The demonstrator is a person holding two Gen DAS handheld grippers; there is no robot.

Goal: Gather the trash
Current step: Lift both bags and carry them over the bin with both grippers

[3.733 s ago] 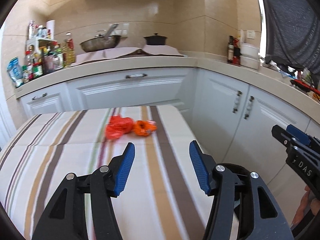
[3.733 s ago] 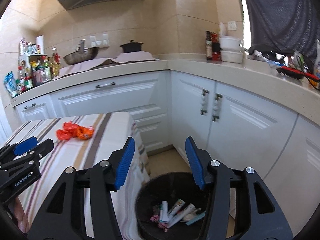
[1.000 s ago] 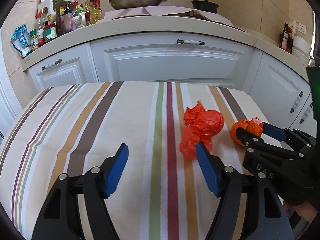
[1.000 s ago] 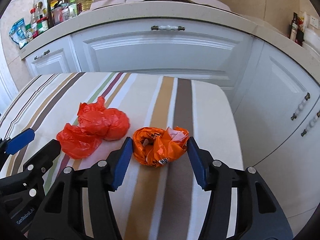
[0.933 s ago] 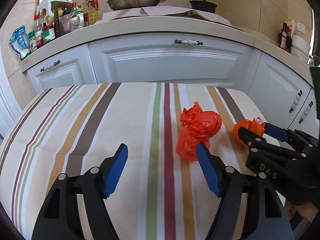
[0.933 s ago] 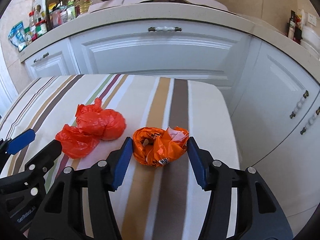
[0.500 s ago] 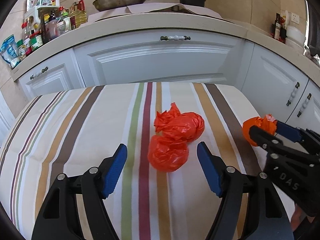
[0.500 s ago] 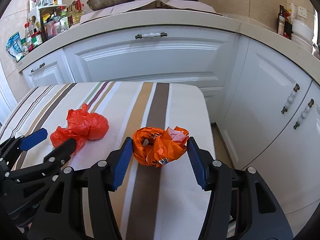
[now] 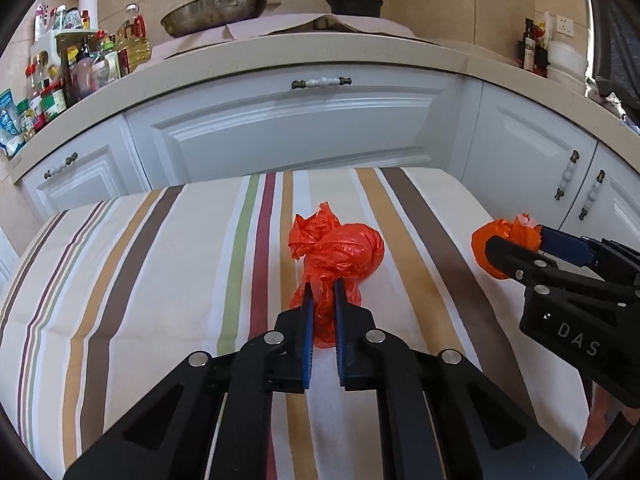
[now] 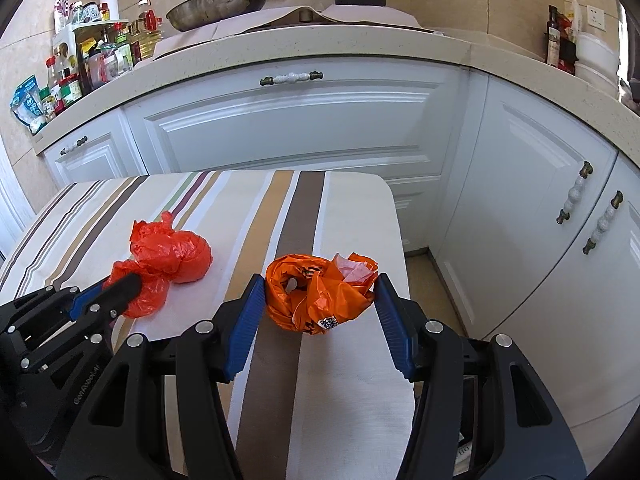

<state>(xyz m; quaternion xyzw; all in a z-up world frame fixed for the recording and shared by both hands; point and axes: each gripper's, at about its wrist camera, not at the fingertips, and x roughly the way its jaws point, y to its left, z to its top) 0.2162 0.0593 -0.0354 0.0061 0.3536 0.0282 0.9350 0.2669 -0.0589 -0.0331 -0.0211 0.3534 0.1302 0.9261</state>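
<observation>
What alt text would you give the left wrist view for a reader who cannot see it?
The left gripper is shut on a crumpled red bag lying on a striped tablecloth. At right, the right gripper holds an orange bag. Behind are white cabinets and a counter with a pan.

near lobe of crumpled red plastic bag (image 9: pixel 326 320): partly hidden behind black left gripper (image 9: pixel 321 294) | print on crumpled orange plastic wrapper (image 10: pixel 316 292): too small to read | striped tablecloth (image 9: pixel 160 264): near part cut by frame edge | jar labels on beige counter (image 10: pixel 360 46): unreadable
</observation>
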